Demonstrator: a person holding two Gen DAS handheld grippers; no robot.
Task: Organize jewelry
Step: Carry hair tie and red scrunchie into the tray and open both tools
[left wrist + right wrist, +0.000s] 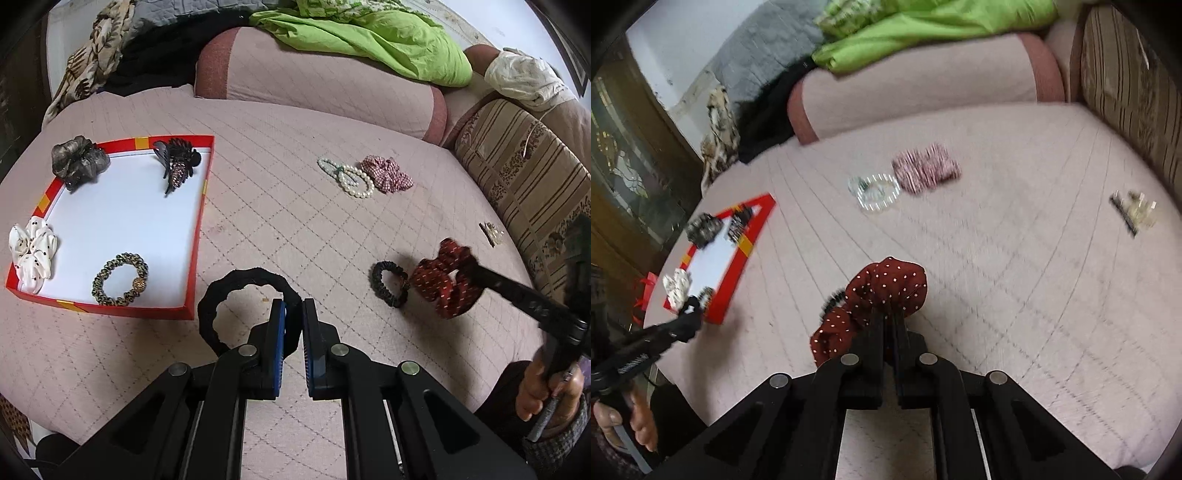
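Left wrist view: the left hand-held gripper (294, 308) is seen clamped on a black scrunchie (236, 295), which is held up over the pink quilted bed (280, 206) just beside the near corner of a red-rimmed tray (205, 206). Inside the tray are laid a grey scrunchie (79, 160), a dark claw clip (177, 162), a white dotted scrunchie (33, 251) and a leopard-print hair tie (120, 278). Farther off on the bed, two bead bracelets (347, 176) are found touching a pink checked scrunchie (387, 173), and a small gold clip (491, 232) is seen near the striped cushion (517, 177). A small black hair tie (389, 283) lies just beside the red dotted scrunchie (443, 284), which is gripped by the right hand-held gripper (466, 271) with a hand (546, 395) on its handle. Right wrist view, blurred: the right hand-held gripper (889, 317) is shown with its jaws pinched narrow on the red dotted scrunchie (882, 295), the fabric bunched above and to the left of the fingers. A green cloth (923, 29) is draped over the pink bolster (916, 92) at the back.
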